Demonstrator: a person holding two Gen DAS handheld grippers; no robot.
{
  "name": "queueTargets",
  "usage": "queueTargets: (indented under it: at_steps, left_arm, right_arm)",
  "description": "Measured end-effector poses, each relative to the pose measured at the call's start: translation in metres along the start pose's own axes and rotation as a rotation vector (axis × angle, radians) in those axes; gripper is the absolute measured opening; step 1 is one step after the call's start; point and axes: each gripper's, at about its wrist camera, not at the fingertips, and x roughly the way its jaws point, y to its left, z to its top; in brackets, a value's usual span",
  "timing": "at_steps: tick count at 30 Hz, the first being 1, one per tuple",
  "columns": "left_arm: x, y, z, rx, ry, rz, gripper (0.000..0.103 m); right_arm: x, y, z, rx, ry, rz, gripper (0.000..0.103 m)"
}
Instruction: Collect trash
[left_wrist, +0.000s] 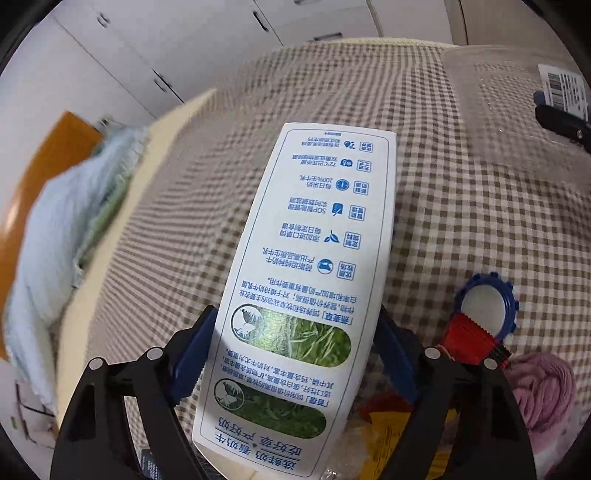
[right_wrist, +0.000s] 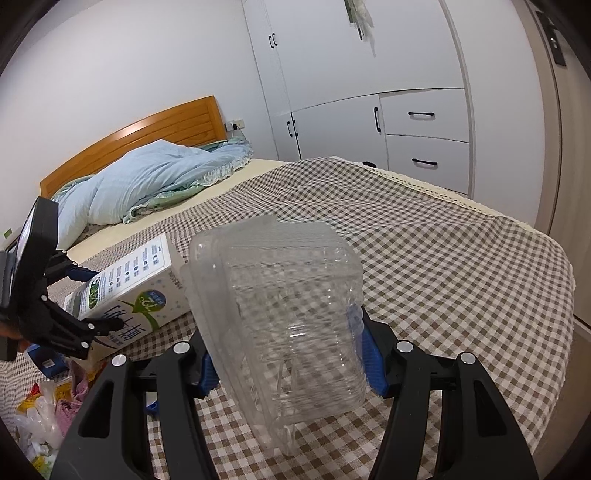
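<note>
A white milk carton (left_wrist: 314, 258) with blue print and green grass pictures lies lengthwise between the jaws of my left gripper (left_wrist: 295, 325), whose blue pads press on both its sides. The right wrist view shows the carton (right_wrist: 147, 280) tilted above the checked bedspread (right_wrist: 424, 258), held by the left gripper (right_wrist: 92, 299). My right gripper (right_wrist: 291, 362) is shut on a clear plastic clamshell box (right_wrist: 288, 317), lifted over the bed. The box (left_wrist: 498, 92) and part of the right gripper (left_wrist: 561, 122) also appear at the left wrist view's upper right.
Loose trash lies near the carton: a blue toothed cap (left_wrist: 484, 310), a red ribbed piece (left_wrist: 469, 336), a pink cloth (left_wrist: 543, 391), yellow wrappers (left_wrist: 391, 424) and plastic bags (right_wrist: 40, 417). A light blue quilt (right_wrist: 147, 184) lies by the wooden headboard (right_wrist: 147, 133). White wardrobes (right_wrist: 369, 92) stand behind.
</note>
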Motion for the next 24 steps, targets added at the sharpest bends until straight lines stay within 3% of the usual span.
queueTargets:
  at_steps: [8,14,24]
  left_arm:
    - [-0.047,-0.016,0.005,-0.095,-0.084,0.176,0.077]
    - [-0.085,-0.022,-0.004,-0.16,-0.108,0.263,0.077]
    - [-0.129,-0.029,-0.021,-0.219,-0.137,0.332,0.077]
  right_arm:
    - [-0.021,-0.008,0.001,0.0,-0.021,-0.002,0.059]
    - [-0.038,-0.008,-0.002,-0.001,-0.029,0.016,0.059]
    - [-0.071,-0.006,-0.005,-0.025,-0.055,0.07,0.059]
